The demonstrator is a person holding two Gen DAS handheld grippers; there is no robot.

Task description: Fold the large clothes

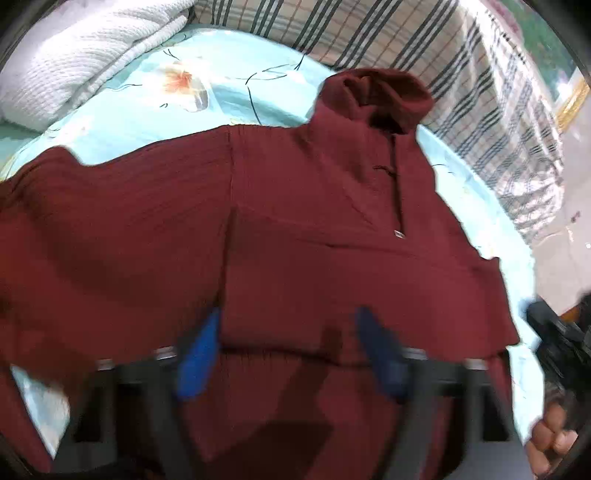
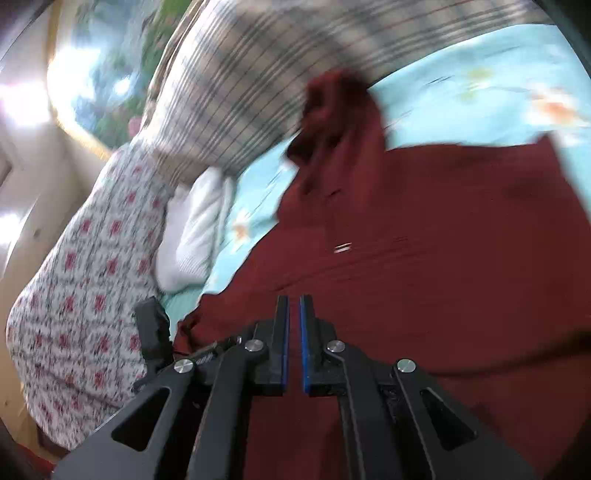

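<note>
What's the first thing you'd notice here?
A big dark red hoodie spread flat on a light blue flowery sheet, its hood at the far end. Behind it lies a plaid pillow, with a white blanket off to one side.

I read this as a bedroom in a home. The landmark is the bed, spread with a light blue sheet (image 1: 122, 122) printed with orange flowers and thin dark stems. At the far edge of that sheet a checked blanket (image 1: 373, 33) in cream with dark stripes is heaped up. On the sheet's far left corner sits a folded white knitted cover (image 1: 74, 59). From the right camera I see a floral-print quilt (image 2: 85, 280) bunched just beside the sheet, a white pillow (image 2: 195, 236) wedged between them. Beyond the checked blanket hangs a colourful picture in a yellowish frame (image 2: 107, 85), blurred.
</note>
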